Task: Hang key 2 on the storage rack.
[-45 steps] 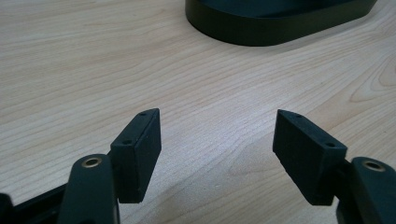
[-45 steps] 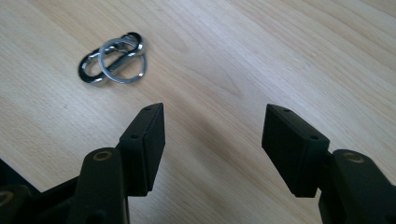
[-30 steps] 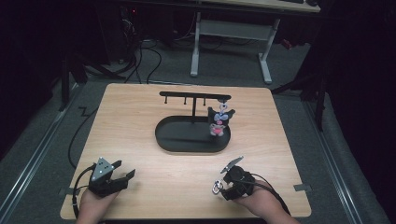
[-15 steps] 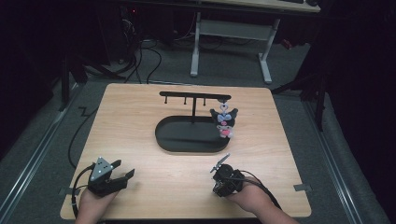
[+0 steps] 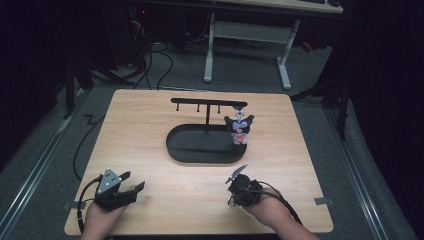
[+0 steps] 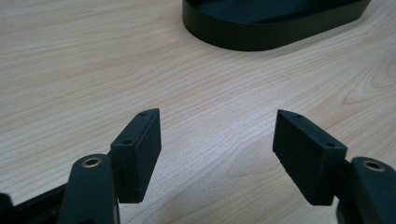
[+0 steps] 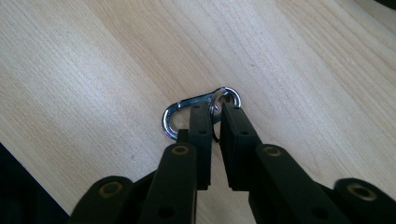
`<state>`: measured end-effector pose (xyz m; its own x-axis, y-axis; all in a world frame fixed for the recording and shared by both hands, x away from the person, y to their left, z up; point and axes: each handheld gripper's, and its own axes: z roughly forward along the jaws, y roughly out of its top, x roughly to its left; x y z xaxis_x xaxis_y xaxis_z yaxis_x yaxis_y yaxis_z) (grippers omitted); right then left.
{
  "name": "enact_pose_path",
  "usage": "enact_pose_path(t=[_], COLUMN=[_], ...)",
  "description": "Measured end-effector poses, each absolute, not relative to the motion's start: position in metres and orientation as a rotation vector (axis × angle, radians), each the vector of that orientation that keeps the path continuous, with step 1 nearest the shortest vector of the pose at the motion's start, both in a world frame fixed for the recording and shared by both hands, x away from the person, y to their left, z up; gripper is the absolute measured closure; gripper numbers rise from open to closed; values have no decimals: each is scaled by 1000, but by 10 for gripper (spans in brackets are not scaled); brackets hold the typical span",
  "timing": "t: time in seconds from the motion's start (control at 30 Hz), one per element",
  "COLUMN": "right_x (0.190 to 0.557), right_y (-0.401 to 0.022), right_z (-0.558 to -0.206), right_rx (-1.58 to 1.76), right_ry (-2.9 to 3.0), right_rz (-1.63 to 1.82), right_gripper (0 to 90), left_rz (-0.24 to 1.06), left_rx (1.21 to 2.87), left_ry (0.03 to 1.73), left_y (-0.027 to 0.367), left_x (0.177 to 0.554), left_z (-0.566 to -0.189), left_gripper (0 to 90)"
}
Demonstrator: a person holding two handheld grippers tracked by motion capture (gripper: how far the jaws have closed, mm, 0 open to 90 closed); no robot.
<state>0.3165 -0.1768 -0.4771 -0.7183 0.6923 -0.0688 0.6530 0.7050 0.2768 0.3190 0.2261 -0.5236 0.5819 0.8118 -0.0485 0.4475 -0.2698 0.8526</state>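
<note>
A silver carabiner (image 7: 167,123) with a small key ring (image 7: 217,100) lies on the wooden table near its front edge. My right gripper (image 7: 215,109) points down at it. Its jaws have just been closing and now pinch the ring between their tips. From above, the right gripper (image 5: 232,196) covers most of the carabiner (image 5: 230,201). My left gripper (image 5: 134,181) rests at the front left, open, with bare wood between its jaws (image 6: 217,121). A black stand (image 5: 200,150) with a hook bar (image 5: 207,102) holds a black and pink plush charm (image 5: 239,131) at the bar's right end.
The stand's oval base (image 6: 261,32) lies ahead of the left gripper. Cables trail from both grippers off the table's front edge (image 5: 200,231). A white desk frame (image 5: 210,50) stands beyond the table.
The right gripper's jaws went from wide open to nearly together over the carabiner's ring. The right hand shifted slightly. The left gripper stayed still.
</note>
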Motion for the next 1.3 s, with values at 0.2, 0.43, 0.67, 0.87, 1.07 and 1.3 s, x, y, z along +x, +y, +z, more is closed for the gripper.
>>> enact_pose_path(t=[0.2, 0.43, 0.67, 0.87, 1.07, 1.3], right_x=[320, 321, 324, 323, 323, 324], right_y=[-183, -186, -189, -191, -194, -197], right_z=[-476, -478, -479, -479, -480, -482], right_rx=[1126, 1139, 1177, 1220, 1248, 1265], right_ry=[2732, 2743, 2746, 2751, 2744, 2725], right_rz=[352, 352, 371, 401, 438, 485], right_gripper=[873, 874, 880, 885, 887, 887], left_rz=[509, 509, 507, 513, 508, 510], left_rx=[1905, 1910, 1907, 1910, 1910, 1910], left_ry=[1014, 1013, 1019, 1012, 1018, 1017], left_y=[227, 226, 227, 227, 227, 227], left_x=[317, 318, 318, 316, 318, 318], left_z=[-522, -523, -523, -522, -524, -523], left_gripper=[332, 332, 332, 332, 332, 332])
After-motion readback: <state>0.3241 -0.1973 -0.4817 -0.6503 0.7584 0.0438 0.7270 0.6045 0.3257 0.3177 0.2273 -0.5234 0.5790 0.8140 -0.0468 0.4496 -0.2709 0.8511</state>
